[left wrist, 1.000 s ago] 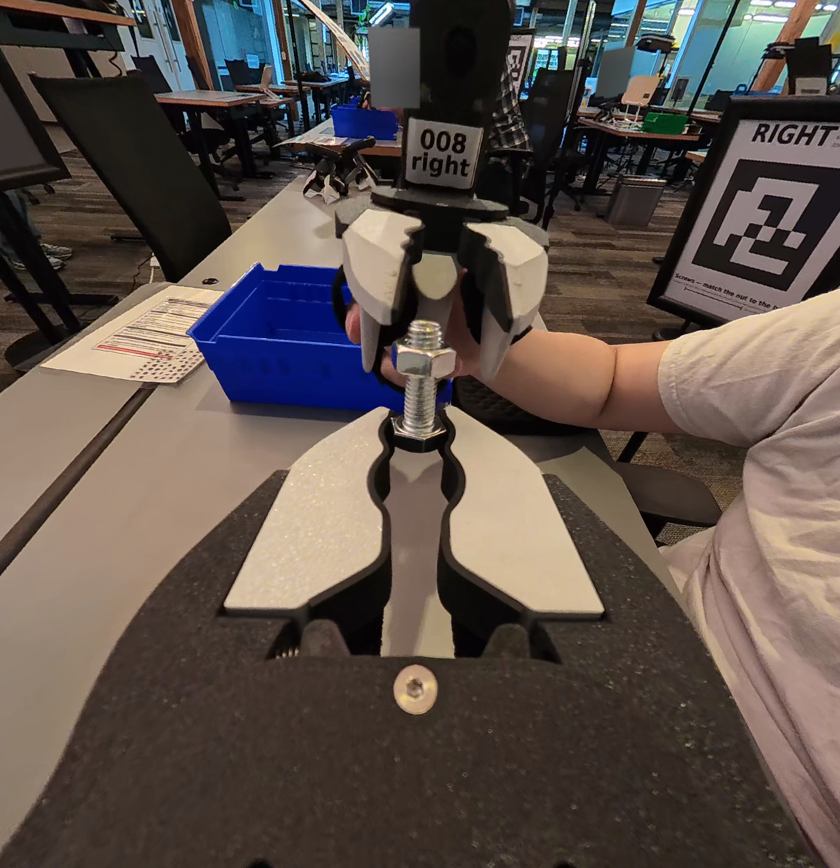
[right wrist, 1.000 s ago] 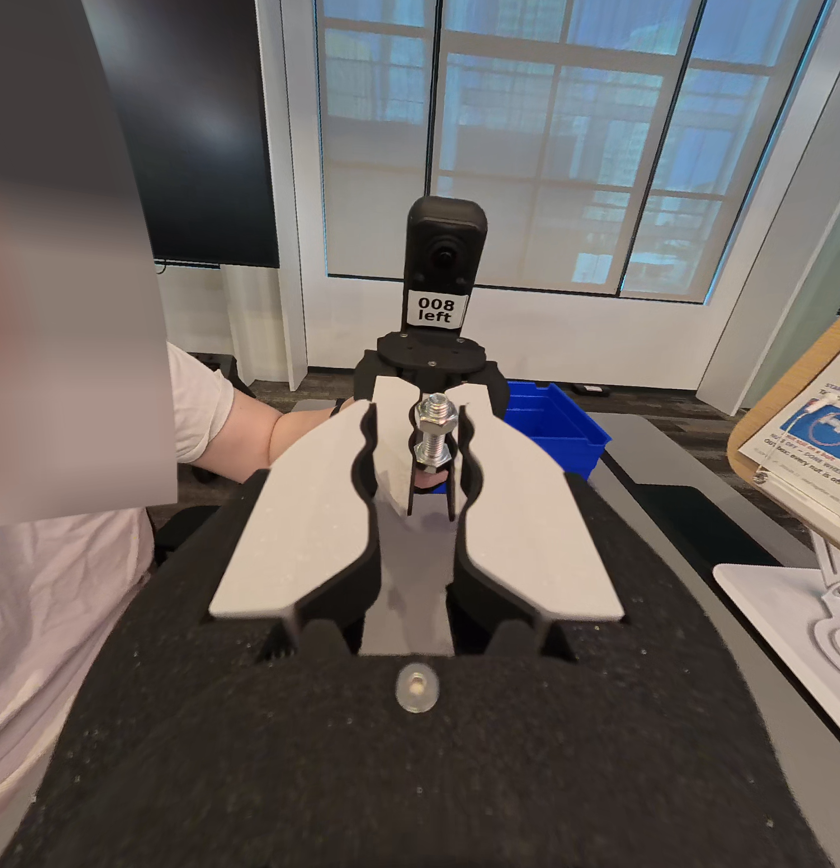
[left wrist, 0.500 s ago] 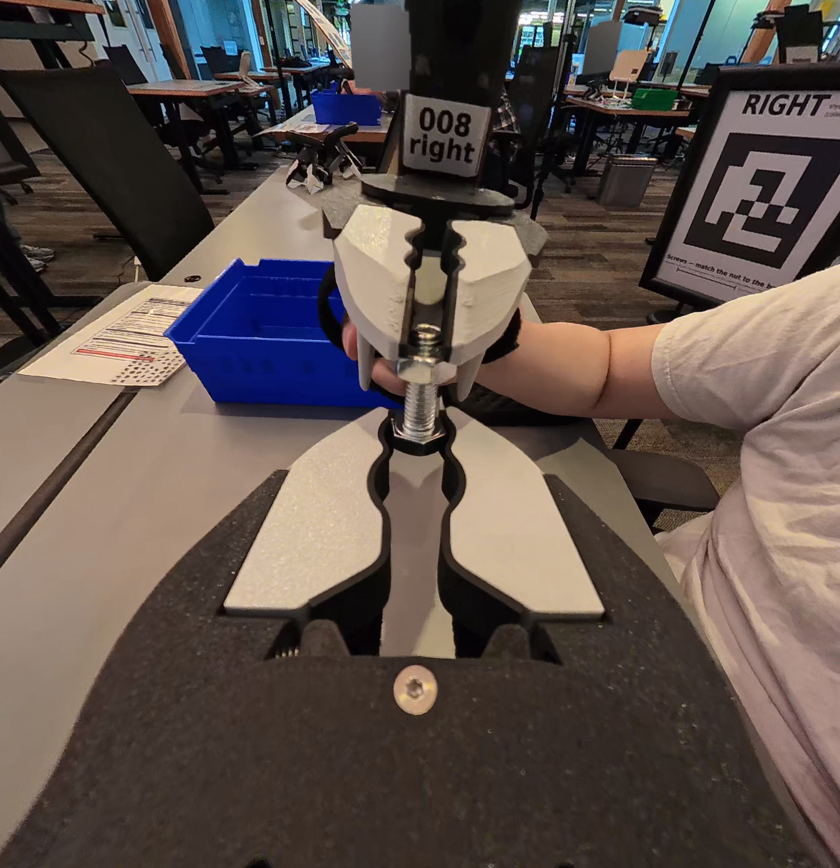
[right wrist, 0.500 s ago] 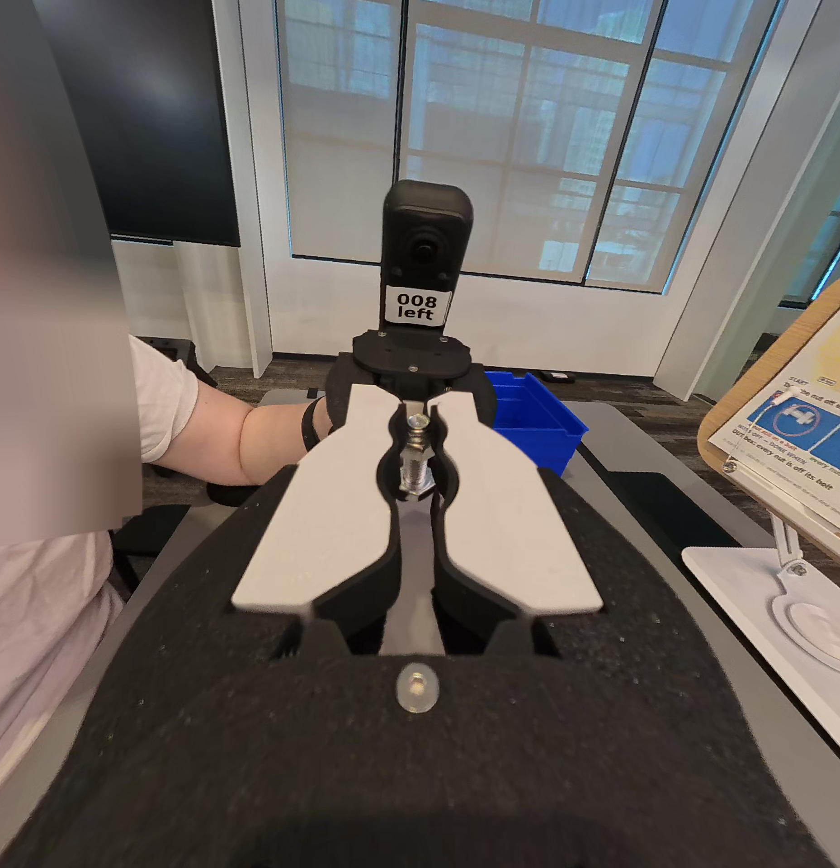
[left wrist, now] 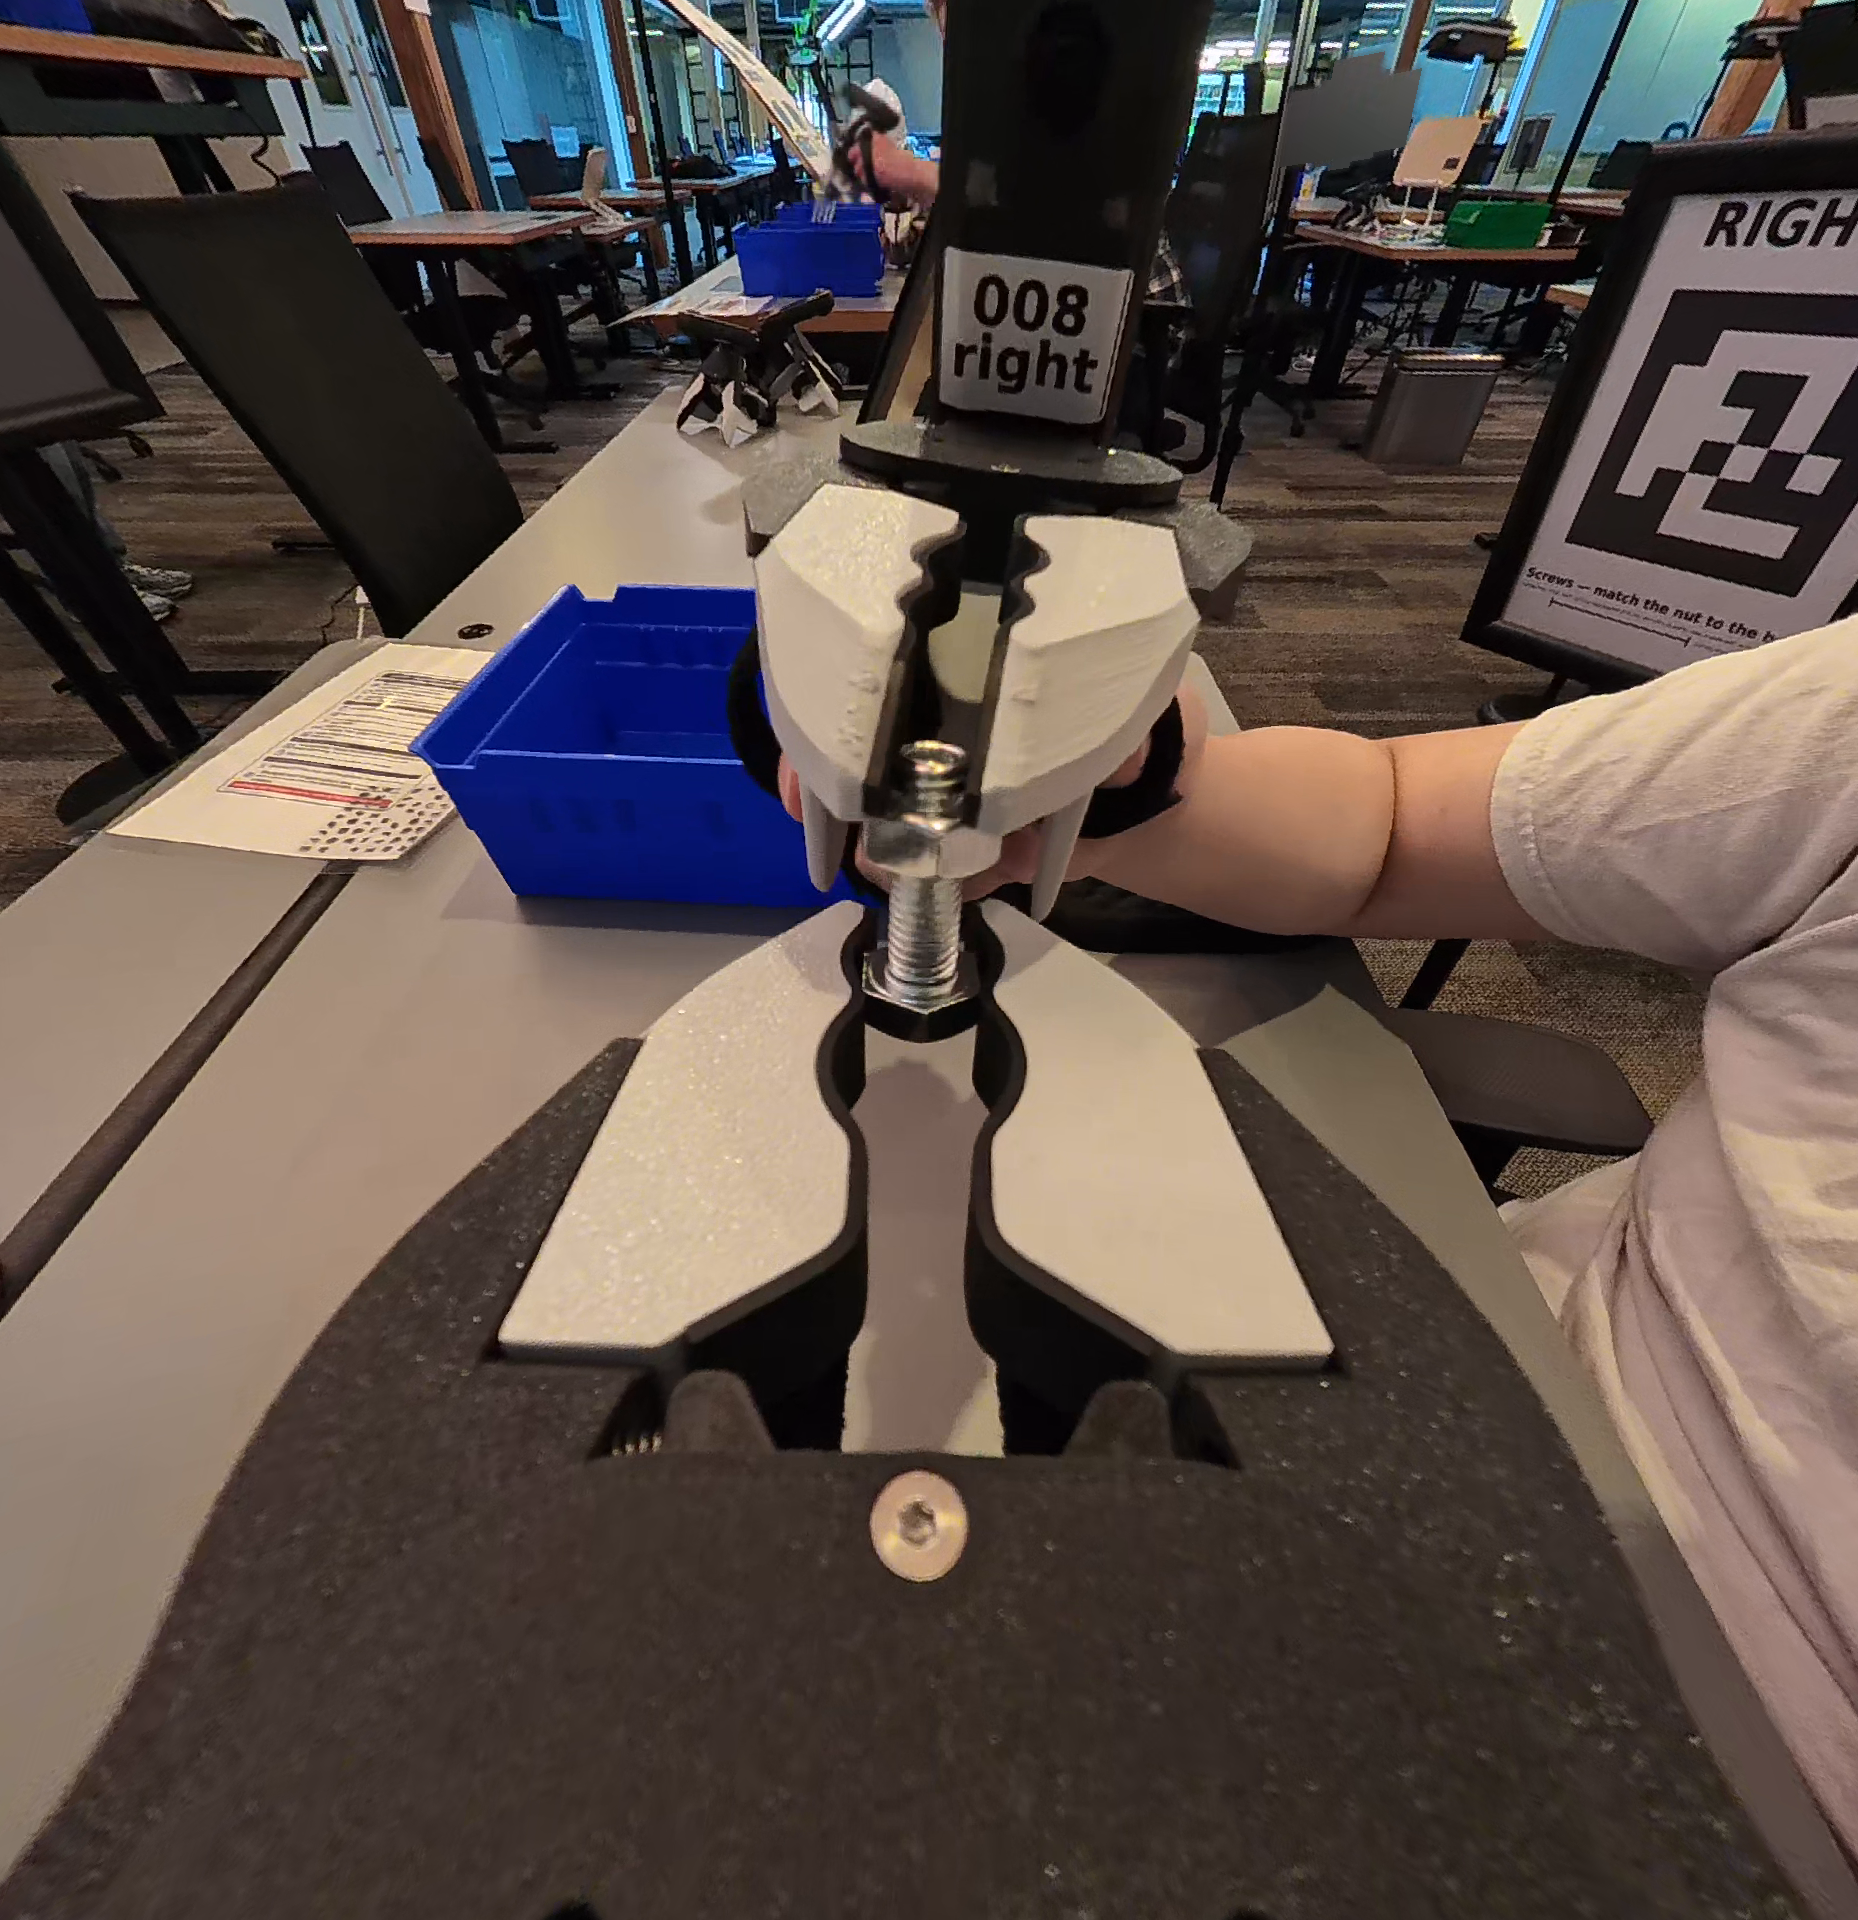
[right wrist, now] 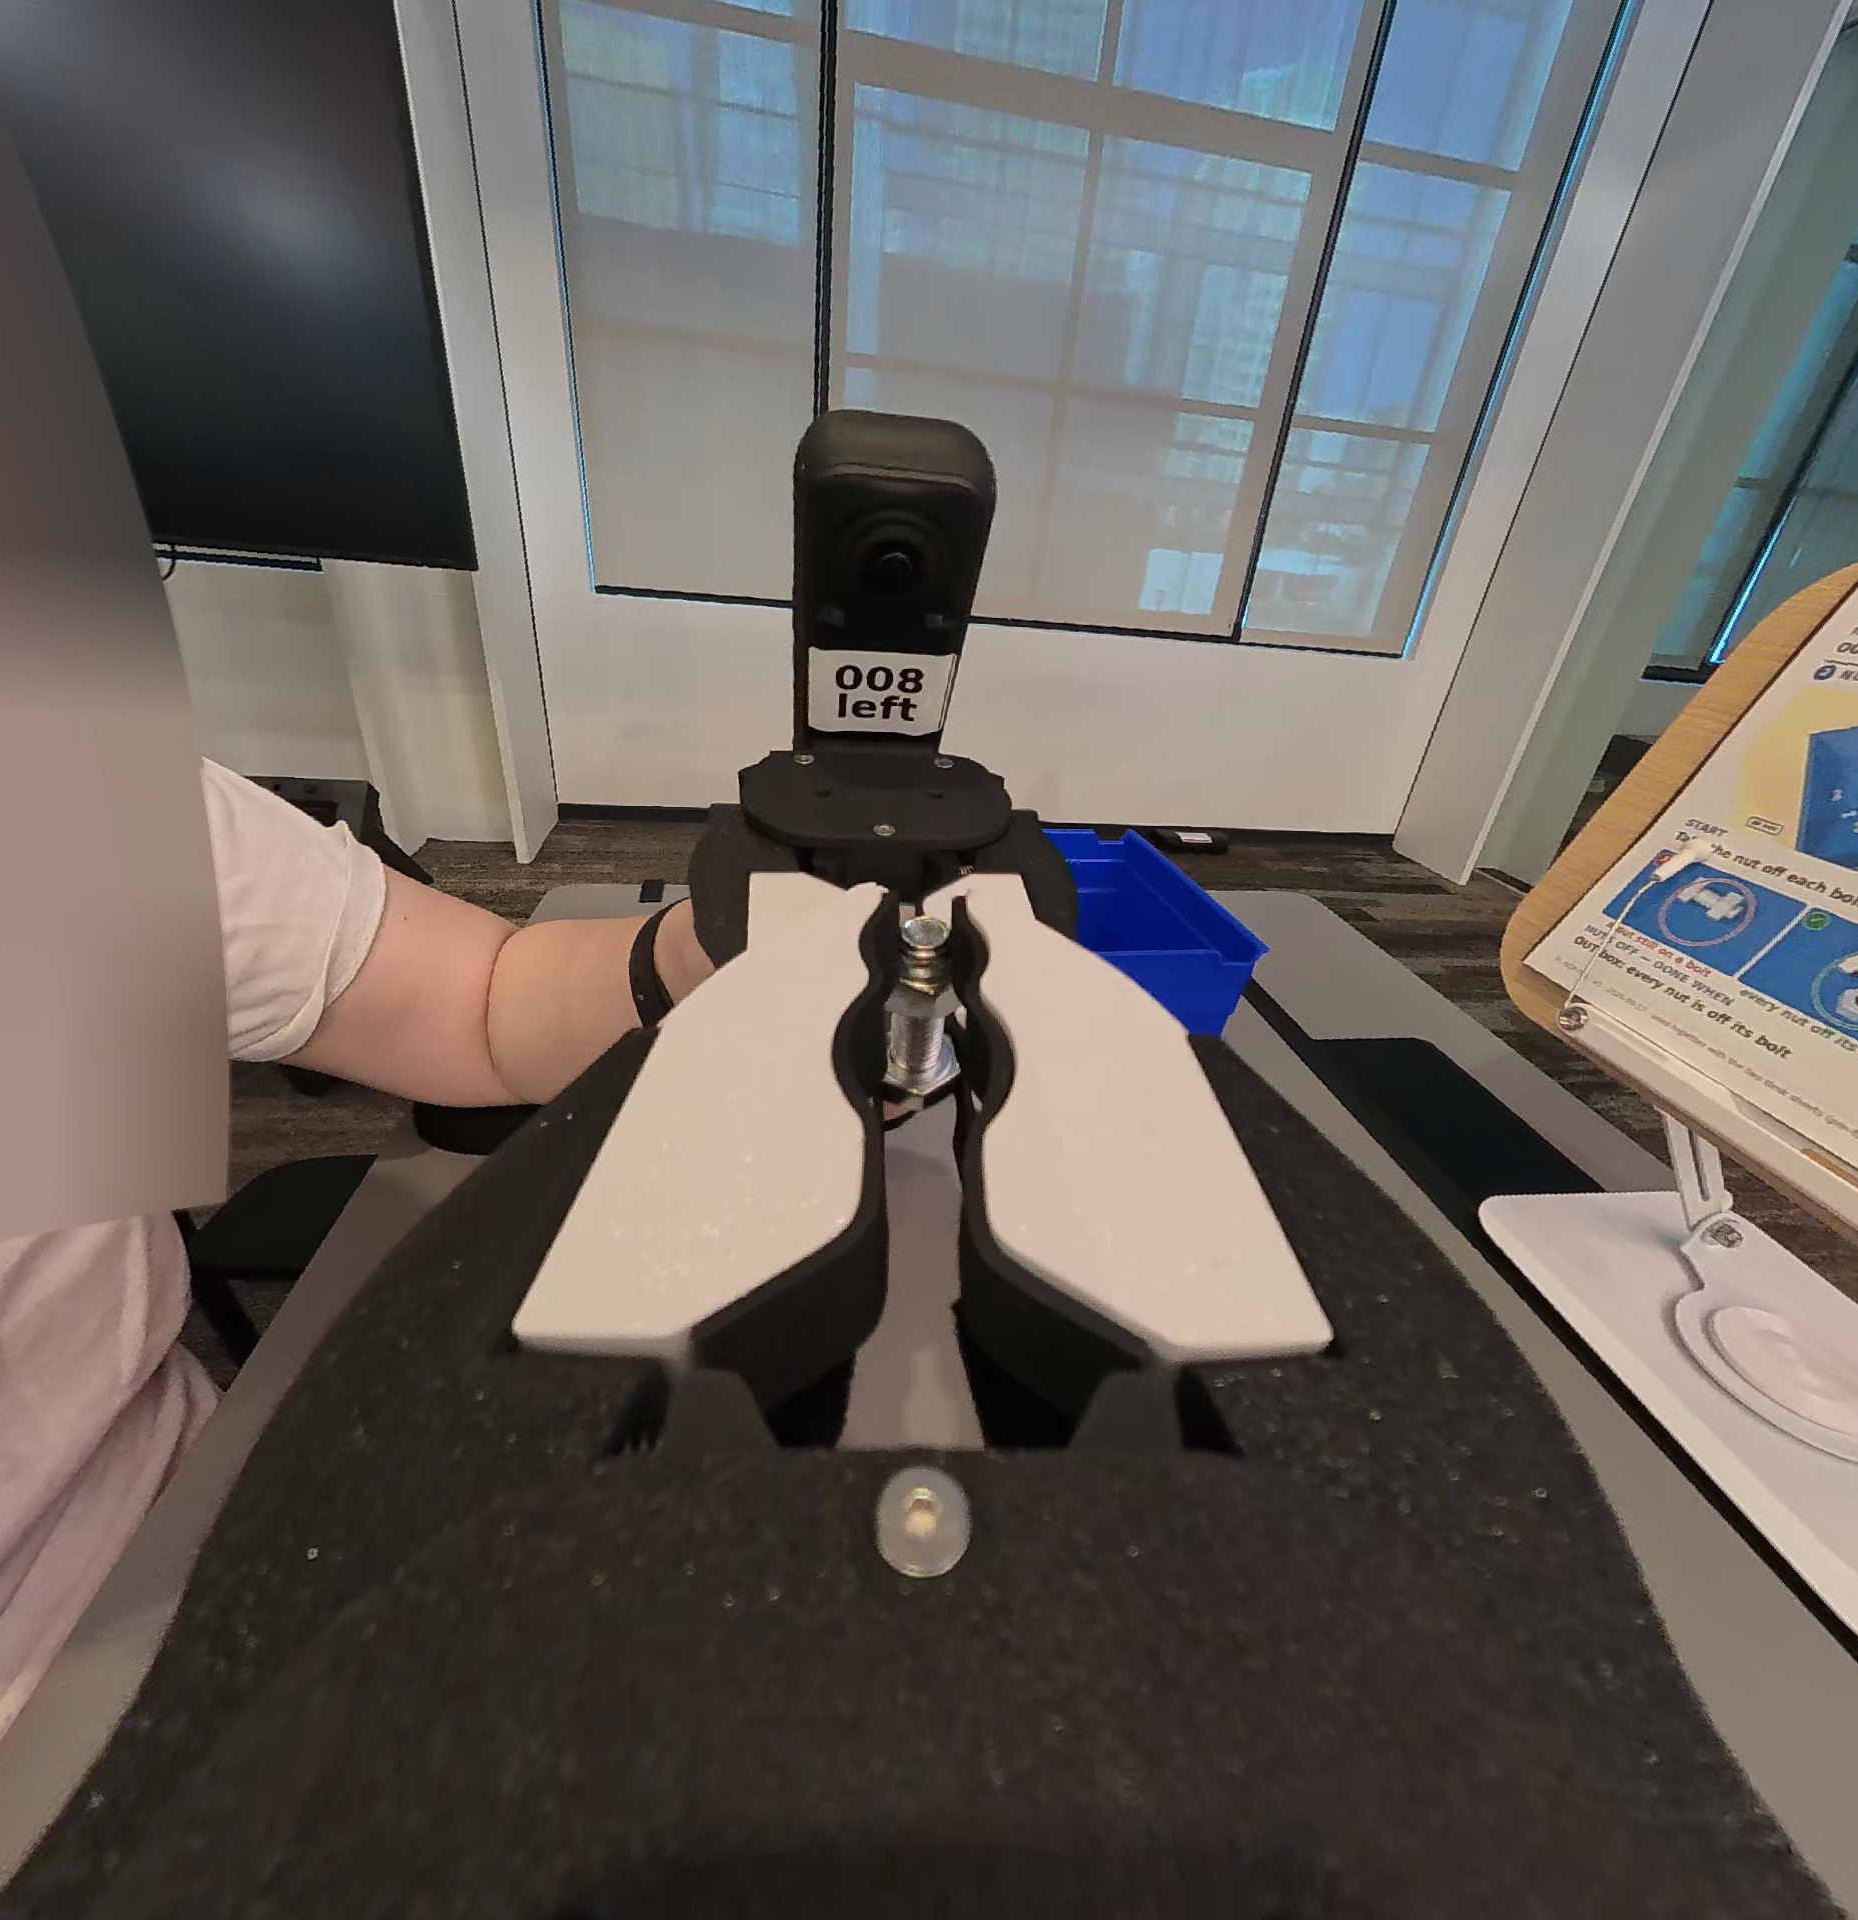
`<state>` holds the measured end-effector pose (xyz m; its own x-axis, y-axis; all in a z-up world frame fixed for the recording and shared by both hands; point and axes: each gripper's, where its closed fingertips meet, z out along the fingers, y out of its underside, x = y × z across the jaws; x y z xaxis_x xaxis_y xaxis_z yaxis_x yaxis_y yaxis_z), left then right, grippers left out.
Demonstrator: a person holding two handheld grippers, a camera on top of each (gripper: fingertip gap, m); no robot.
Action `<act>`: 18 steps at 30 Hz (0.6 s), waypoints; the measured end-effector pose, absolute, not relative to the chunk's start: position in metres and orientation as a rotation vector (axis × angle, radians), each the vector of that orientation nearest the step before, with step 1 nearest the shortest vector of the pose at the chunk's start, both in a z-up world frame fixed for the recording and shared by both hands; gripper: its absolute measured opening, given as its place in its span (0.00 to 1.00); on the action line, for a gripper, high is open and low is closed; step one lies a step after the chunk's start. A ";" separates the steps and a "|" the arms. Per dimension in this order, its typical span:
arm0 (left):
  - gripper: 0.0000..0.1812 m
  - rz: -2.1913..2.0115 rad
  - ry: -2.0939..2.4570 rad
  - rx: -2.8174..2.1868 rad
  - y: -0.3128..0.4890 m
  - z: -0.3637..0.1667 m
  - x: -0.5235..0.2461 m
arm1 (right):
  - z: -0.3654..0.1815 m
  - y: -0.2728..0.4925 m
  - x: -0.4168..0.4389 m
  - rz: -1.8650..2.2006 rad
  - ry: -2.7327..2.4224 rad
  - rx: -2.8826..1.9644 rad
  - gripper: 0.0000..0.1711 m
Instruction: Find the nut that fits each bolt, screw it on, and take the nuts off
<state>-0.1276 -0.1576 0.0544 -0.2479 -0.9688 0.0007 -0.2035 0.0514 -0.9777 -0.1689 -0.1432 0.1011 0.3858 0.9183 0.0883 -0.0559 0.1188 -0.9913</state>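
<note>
Desk (left wrist: 281, 1039) surface, grey and long, runs under both my hands, with a blue bin (left wrist: 592, 769) standing on it beyond the work and a printed sheet (left wrist: 312, 769) lying just left of the bin. Off to the right in the right wrist view, an instruction board (right wrist: 1735, 904) leans on a white stand.

My left hand-held gripper (left wrist: 920, 997) is clenched on the head end of the bolt (left wrist: 920, 935), which sticks out forward from the tips, held in the air above the desk. My right hand-held gripper (left wrist: 920, 842) faces it from the far side and is clamped around the nut (left wrist: 909, 847), which sits partway along the threads with a short length of thread showing past it inside those fingers.

I judge the step in hand to be turning this nut along the bolt; which way, these views alone do not tell me. To do it well I want the two tools kept in one straight line, so the nut spins true and does not bind. The left should grip hard and not roll, while the right turns about the bolt's axis and lets go only to take a fresh bite. If the nut comes free, I should have the bin close beneath.
</note>
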 end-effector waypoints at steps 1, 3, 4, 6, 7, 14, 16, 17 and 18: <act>0.08 -1.264 1.563 -1.213 -0.157 0.055 -0.128 | 0.101 -0.143 -0.169 0.884 -0.911 -1.236 0.05; 0.08 -1.263 1.562 -1.216 -0.157 0.055 -0.128 | 0.101 -0.143 -0.169 0.887 -0.908 -1.235 0.05; 0.08 -1.260 1.563 -1.217 -0.157 0.055 -0.128 | 0.101 -0.143 -0.169 0.885 -0.908 -1.235 0.05; 0.08 -1.256 1.567 -1.219 -0.157 0.054 -0.128 | 0.101 -0.143 -0.169 0.884 -0.908 -1.234 0.05; 0.08 -1.253 1.569 -1.221 -0.157 0.053 -0.128 | 0.102 -0.143 -0.168 0.879 -0.907 -1.230 0.05; 0.08 -1.247 1.567 -1.211 -0.157 0.054 -0.128 | 0.102 -0.144 -0.168 0.892 -0.913 -1.228 0.05; 0.08 -1.251 1.574 -1.210 -0.159 0.054 -0.128 | 0.102 -0.145 -0.168 0.900 -0.921 -1.228 0.05; 0.08 -1.256 1.573 -1.211 -0.159 0.054 -0.128 | 0.103 -0.145 -0.168 0.898 -0.924 -1.223 0.05; 0.08 -1.260 1.572 -1.210 -0.159 0.055 -0.128 | 0.103 -0.146 -0.168 0.890 -0.929 -1.219 0.05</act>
<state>-0.1278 -0.1592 0.0548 -0.2513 -0.9679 -0.0057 -0.2053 0.0591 -0.9769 -0.1675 -0.1456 0.1033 0.3676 0.9248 0.0985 -0.0593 0.1290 -0.9899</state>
